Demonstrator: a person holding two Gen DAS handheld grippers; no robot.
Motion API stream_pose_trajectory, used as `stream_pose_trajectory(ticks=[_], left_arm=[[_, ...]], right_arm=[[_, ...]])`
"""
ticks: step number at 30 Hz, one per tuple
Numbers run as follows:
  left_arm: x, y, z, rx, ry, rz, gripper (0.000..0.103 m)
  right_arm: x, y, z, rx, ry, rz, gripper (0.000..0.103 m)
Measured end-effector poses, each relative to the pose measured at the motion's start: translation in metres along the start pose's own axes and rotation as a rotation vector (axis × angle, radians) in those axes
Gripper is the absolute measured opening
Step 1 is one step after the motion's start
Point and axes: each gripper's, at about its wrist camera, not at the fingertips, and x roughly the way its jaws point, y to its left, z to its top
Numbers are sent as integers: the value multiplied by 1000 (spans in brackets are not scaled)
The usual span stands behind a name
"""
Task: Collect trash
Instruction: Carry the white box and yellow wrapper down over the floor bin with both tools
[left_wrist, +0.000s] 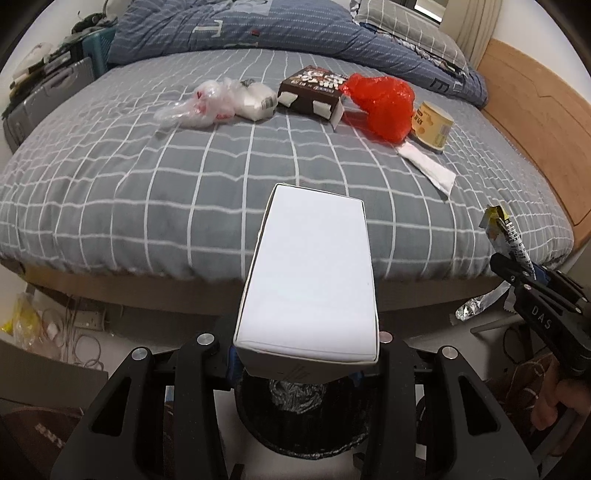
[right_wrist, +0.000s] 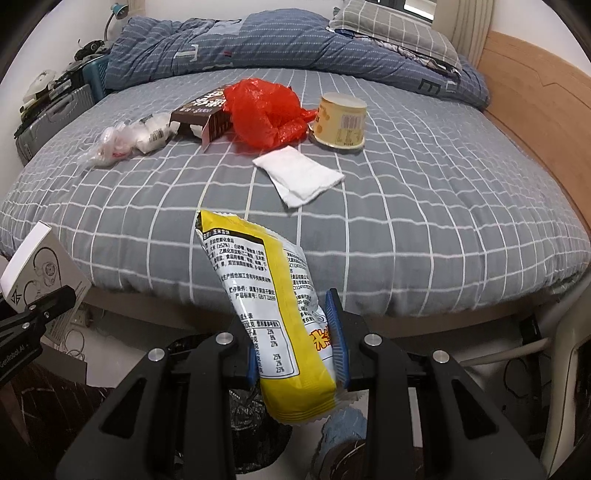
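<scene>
My left gripper (left_wrist: 306, 363) is shut on a white cardboard box (left_wrist: 310, 273), held above a black-lined trash bin (left_wrist: 295, 417) on the floor by the bed. My right gripper (right_wrist: 297, 350) is shut on a yellow and white snack bag (right_wrist: 273, 302), with the bin liner (right_wrist: 255, 417) dark below it. On the grey checked bed lie a brown box (left_wrist: 314, 92), a red plastic bag (left_wrist: 384, 103), a yellow cup (left_wrist: 434, 123), a white tissue (right_wrist: 299, 173) and clear plastic wrappers (left_wrist: 207, 103). The right gripper (left_wrist: 517, 273) shows at the left wrist view's right edge, the left gripper (right_wrist: 55, 295) at the other view's left.
A blue quilt (right_wrist: 258, 40) and a pillow (right_wrist: 388, 26) fill the far end of the bed. A wooden headboard (right_wrist: 535, 110) runs along the right. Suitcases (left_wrist: 48, 96) stand at the left. Cables and a power strip (left_wrist: 85, 321) lie on the floor under the bed edge.
</scene>
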Motion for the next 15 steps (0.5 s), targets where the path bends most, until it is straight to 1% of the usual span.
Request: stream_pose_trajectory(ticks=[11, 15], left_arm=[[-5, 5, -43, -9, 60, 37, 41], [-6, 4, -56, -14, 90, 34, 41]], right_arm=[[-10, 12, -37, 8, 57, 17, 28], [-12, 22, -52, -3, 86, 35, 28]])
